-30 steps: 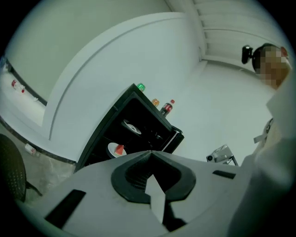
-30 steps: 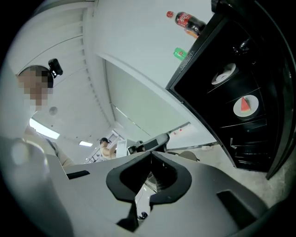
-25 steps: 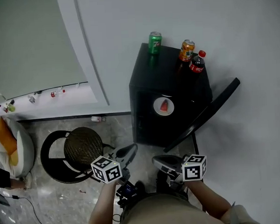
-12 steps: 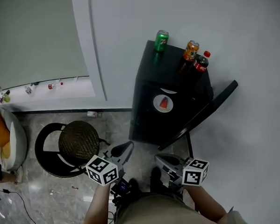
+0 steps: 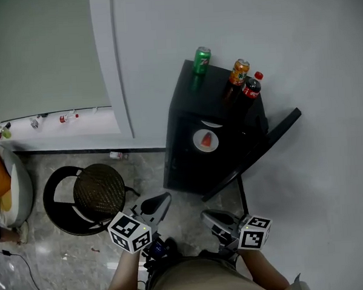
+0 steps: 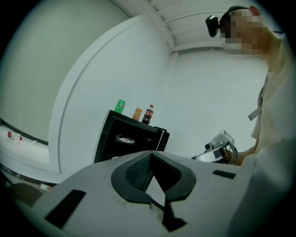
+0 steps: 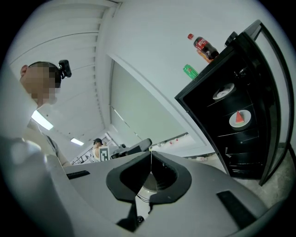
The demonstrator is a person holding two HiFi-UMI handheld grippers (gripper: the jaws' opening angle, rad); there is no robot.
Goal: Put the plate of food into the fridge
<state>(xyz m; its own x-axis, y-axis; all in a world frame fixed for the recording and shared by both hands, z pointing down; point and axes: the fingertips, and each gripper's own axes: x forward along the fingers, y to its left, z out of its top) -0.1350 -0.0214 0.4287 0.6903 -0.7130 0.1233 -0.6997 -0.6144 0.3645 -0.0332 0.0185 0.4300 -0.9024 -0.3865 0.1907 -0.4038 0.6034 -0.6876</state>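
The black mini fridge (image 5: 195,125) stands against the wall with its door (image 5: 263,146) swung open to the right. On a shelf inside lies a white plate (image 5: 206,140) carrying a red wedge of food; the right gripper view shows the plate (image 7: 239,118) too. My left gripper (image 5: 165,197) and right gripper (image 5: 205,214) hover side by side above the floor, well short of the fridge. Both point toward the fridge, shut and empty. In the left gripper view the jaws (image 6: 150,153) meet at the tip, as do the right gripper's jaws (image 7: 151,153).
A green can (image 5: 202,59), an orange can (image 5: 239,71) and a cola bottle (image 5: 252,85) stand on the fridge top. A round black stool (image 5: 99,189) sits left of the fridge. A small bottle (image 5: 116,155) lies on the floor by the wall.
Both grippers have drifted lower in the head view, further from the fridge, and the left one has rolled a little. The fridge, its open door and the plate inside stay put.
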